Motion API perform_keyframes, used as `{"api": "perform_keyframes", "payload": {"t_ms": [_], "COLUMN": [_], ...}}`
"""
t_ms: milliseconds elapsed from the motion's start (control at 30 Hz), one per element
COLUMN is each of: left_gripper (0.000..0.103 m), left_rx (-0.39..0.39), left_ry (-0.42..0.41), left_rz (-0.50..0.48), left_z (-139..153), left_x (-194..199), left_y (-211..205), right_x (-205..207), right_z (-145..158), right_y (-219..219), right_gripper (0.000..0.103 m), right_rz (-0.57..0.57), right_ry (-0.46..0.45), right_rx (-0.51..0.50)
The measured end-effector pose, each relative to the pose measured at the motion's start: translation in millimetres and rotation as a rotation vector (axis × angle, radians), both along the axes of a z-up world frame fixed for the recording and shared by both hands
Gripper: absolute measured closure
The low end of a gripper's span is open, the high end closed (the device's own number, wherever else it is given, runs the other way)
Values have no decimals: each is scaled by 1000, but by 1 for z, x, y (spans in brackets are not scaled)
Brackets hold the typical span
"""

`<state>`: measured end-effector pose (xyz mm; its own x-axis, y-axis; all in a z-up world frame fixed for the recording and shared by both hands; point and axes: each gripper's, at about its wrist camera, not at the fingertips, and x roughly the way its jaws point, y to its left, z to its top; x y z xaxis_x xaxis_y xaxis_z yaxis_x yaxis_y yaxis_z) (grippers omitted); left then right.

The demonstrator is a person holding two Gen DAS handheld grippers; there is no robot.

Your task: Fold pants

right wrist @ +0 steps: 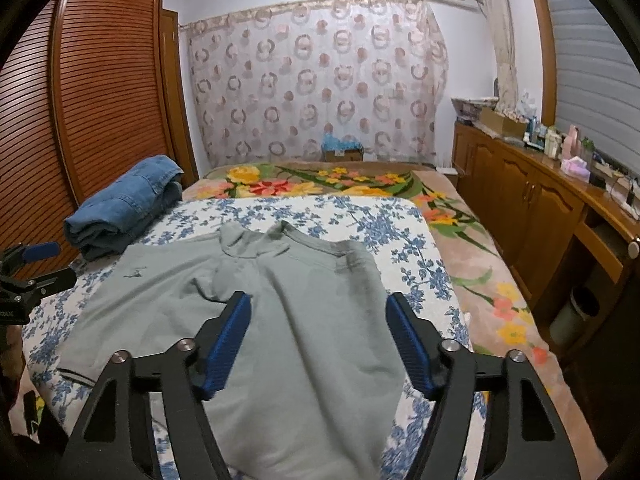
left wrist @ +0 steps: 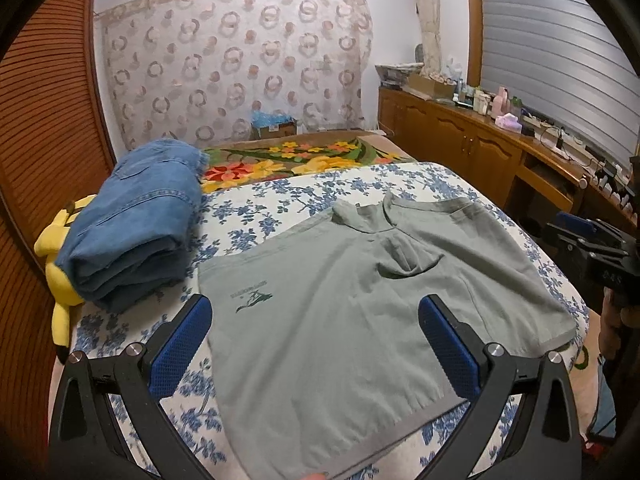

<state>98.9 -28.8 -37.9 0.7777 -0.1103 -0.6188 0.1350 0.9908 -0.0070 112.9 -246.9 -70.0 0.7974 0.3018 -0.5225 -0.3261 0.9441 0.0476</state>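
A grey-green collared garment (left wrist: 340, 312) lies spread flat on the bed, collar at the far side; it also shows in the right wrist view (right wrist: 288, 320). A folded pile of blue denim pants (left wrist: 136, 224) sits at the bed's far left, also in the right wrist view (right wrist: 124, 204). My left gripper (left wrist: 316, 312) is open and empty, hovering over the garment's near left part. My right gripper (right wrist: 318, 312) is open and empty, over the garment's near right part. The right gripper also shows at the right edge of the left wrist view (left wrist: 592, 240).
The bed has a blue floral sheet (left wrist: 280, 196) and a colourful flower blanket (right wrist: 320, 180) beyond. A yellow plush toy (left wrist: 60, 276) lies under the denim. A slatted wooden wardrobe (right wrist: 100, 92) stands left; a wooden cabinet (right wrist: 540, 196) with clutter runs along the right.
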Motion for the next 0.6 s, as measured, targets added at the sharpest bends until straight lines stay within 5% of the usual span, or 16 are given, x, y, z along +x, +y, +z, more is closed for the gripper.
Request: {"api": "perform_keyframes", "payload": {"t_ms": [267, 600], "left_gripper": [0, 0], "left_rx": [11, 29], "left_ry": [55, 139], "left_rz": [-37, -106], "left_z": [-10, -26], "left_x": [35, 79], "left_y": [-17, -49], "right_x": [33, 73], "right_z": [4, 4], "right_y": [-20, -30], "right_gripper": [52, 58], "right_rz": [-26, -18], "right_ry": [66, 166], "right_rx": [-12, -48]}}
